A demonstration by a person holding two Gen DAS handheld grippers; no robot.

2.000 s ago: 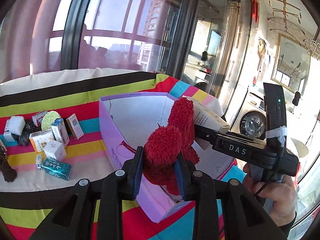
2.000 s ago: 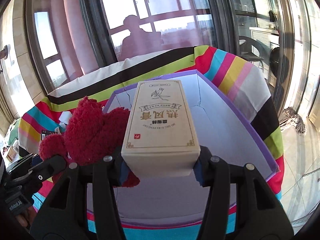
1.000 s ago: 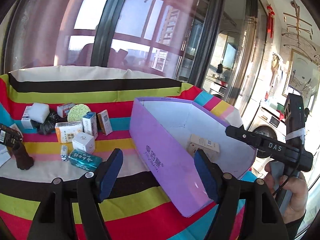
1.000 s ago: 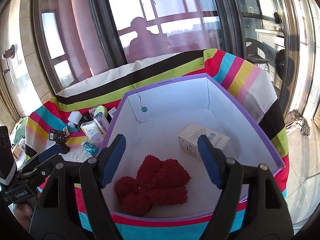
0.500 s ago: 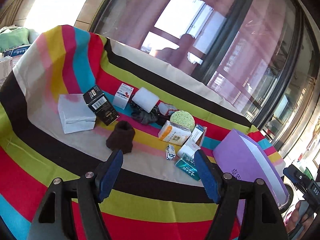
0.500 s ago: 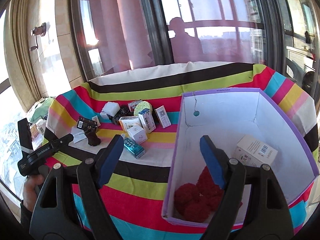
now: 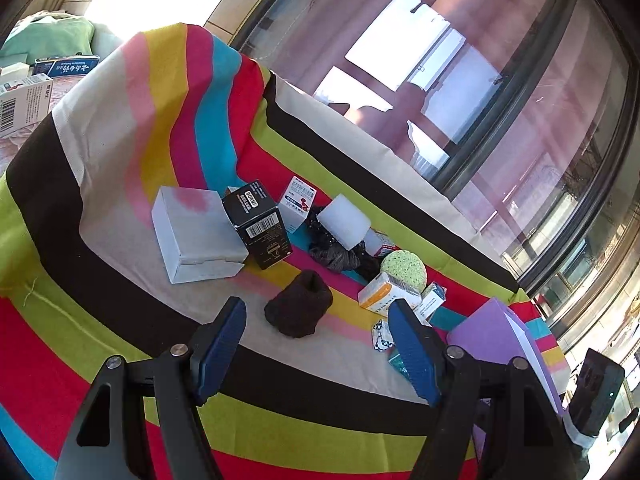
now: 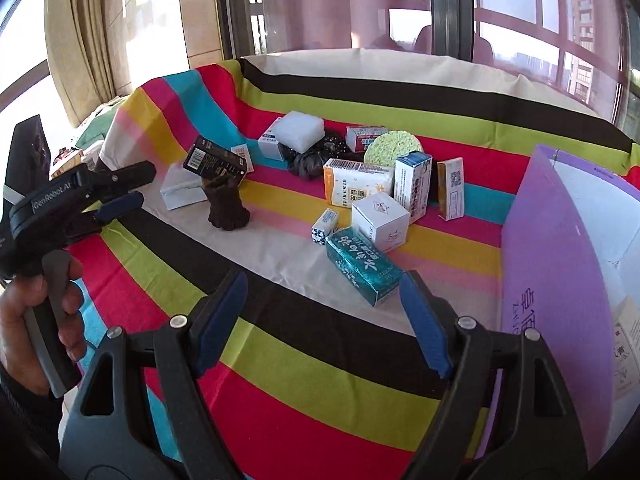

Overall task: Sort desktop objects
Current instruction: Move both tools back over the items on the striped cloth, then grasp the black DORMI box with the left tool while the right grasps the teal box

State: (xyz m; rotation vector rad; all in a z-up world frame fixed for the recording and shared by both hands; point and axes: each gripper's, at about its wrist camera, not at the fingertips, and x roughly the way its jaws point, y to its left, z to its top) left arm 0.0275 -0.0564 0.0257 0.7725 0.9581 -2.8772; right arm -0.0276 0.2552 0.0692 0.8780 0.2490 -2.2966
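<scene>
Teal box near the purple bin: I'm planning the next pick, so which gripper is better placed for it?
Probably right: the open right gripper faces the teal box directly; the open left gripper faces the brown plush.

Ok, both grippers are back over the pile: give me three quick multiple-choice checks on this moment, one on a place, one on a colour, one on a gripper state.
1. Where does the black barcode box sit relative to the flat white box in the left wrist view?
A. against its right edge
B. inside the purple bin
C. under the round sponge

2. What colour is the round sponge?
A. red
B. pale green
C. blue

3. How does the right gripper stand?
A. shut on the teal box
B. shut on the brown sock
C. open, holding nothing

Answers: 1 A, the black box leans at the white box's right side. 2 B, the disc behind the boxes is pale green. 3 C, its blue pads are spread wide, and the teal box lies on the striped cloth beyond them.
</scene>
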